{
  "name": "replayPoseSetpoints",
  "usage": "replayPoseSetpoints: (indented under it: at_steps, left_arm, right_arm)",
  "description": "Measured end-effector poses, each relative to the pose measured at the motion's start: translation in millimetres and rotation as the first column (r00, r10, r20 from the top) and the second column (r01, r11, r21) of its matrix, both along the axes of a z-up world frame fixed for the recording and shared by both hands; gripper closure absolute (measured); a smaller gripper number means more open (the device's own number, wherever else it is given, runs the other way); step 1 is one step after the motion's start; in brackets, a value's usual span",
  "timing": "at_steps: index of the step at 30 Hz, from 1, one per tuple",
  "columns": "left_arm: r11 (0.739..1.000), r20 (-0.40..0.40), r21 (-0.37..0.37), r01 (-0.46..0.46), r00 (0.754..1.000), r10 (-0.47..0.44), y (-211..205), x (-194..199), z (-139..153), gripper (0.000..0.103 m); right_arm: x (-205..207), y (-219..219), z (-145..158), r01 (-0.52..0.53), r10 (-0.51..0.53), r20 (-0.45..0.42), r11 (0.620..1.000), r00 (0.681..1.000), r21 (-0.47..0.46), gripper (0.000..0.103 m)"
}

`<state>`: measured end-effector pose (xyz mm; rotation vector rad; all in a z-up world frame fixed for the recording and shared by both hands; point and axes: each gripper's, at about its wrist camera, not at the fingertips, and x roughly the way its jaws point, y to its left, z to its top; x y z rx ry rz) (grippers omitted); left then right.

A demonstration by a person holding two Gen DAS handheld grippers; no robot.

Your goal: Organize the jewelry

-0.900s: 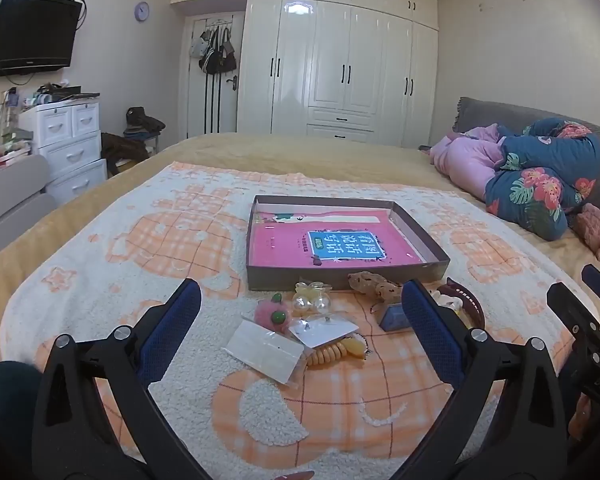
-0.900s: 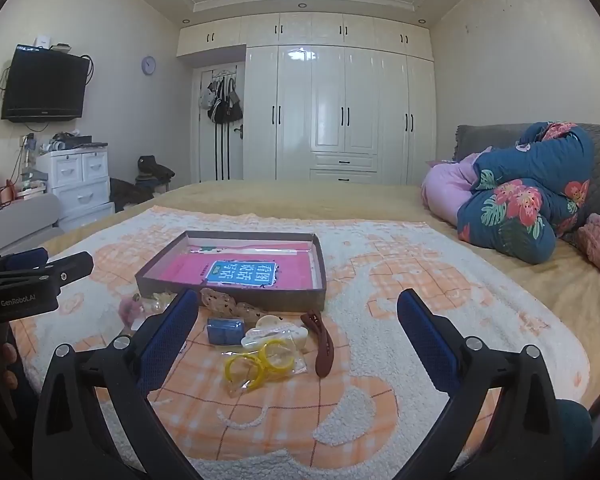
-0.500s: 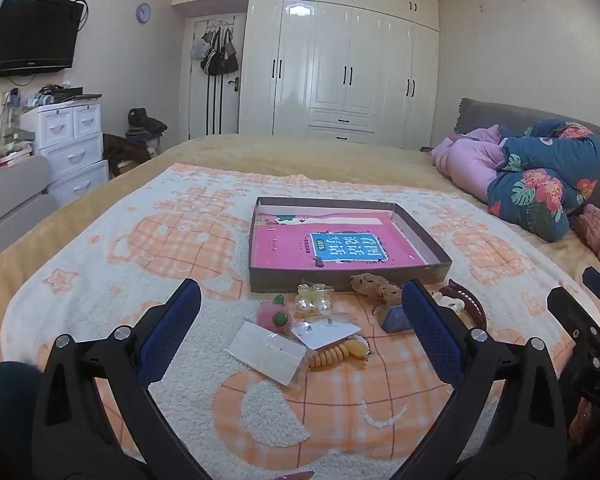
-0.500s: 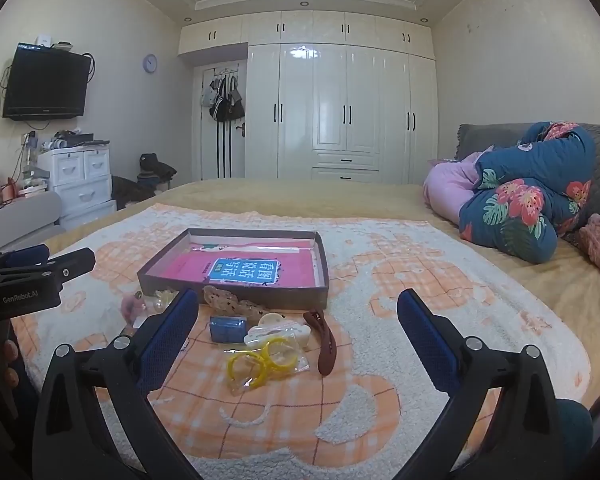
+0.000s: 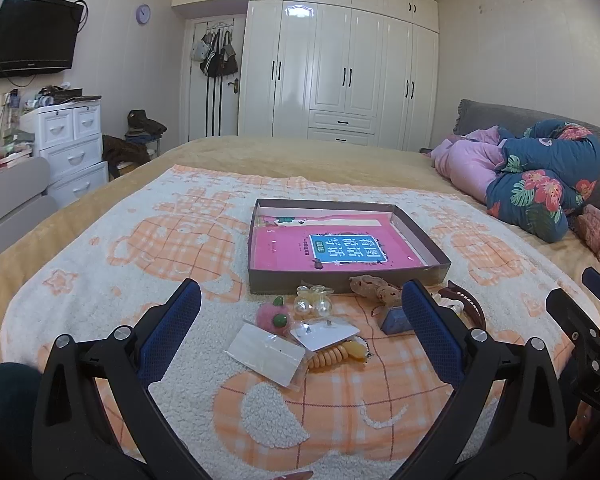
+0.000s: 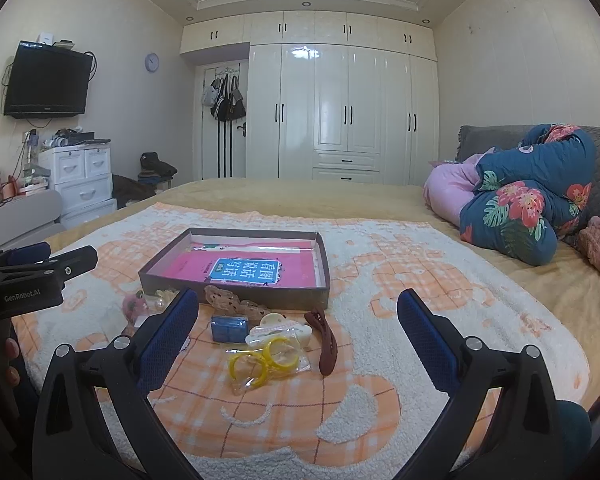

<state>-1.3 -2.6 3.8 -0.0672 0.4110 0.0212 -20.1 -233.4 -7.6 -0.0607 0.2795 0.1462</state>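
A shallow brown box [image 5: 420, 236] with a pink lining lies on the blanket; it also shows in the right wrist view [image 6: 324, 268]. In front of it lie a pink pompom [image 5: 271, 315], pearl earrings [image 5: 312, 306], white cards [image 5: 266, 354], an orange coil tie [image 5: 332, 356], a blue box [image 6: 229, 328], yellow hoops [image 6: 264, 362], a brown hair claw [image 6: 326, 346] and a leopard clip [image 6: 230, 300]. My left gripper [image 5: 300, 320] is open and empty, above the pile's left side. My right gripper [image 6: 298, 328] is open and empty, above the right side.
The white and orange blanket [image 5: 140, 248] covers a yellow bed. Folded floral and pink bedding [image 5: 540, 184] lies at the right. A white drawer unit [image 5: 72, 144] stands left of the bed, wardrobes [image 5: 340, 68] at the back.
Both views have risen and drawn back slightly, so the pile and box sit a little lower and farther. Both grippers stay open and nothing on the blanket has moved.
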Motion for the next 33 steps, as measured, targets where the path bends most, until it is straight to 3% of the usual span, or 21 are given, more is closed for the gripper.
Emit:
replayPoseSetpoints:
  at_steps: [33]
  left_arm:
    - [1.000,0.005,0.001,0.004,1.000,-0.004,-0.1,0.5,2.3,0.011]
  right_arm:
    - [-3.6,0.1,5.9,-0.004,0.004,0.013,1.000,1.000,-0.003,0.006]
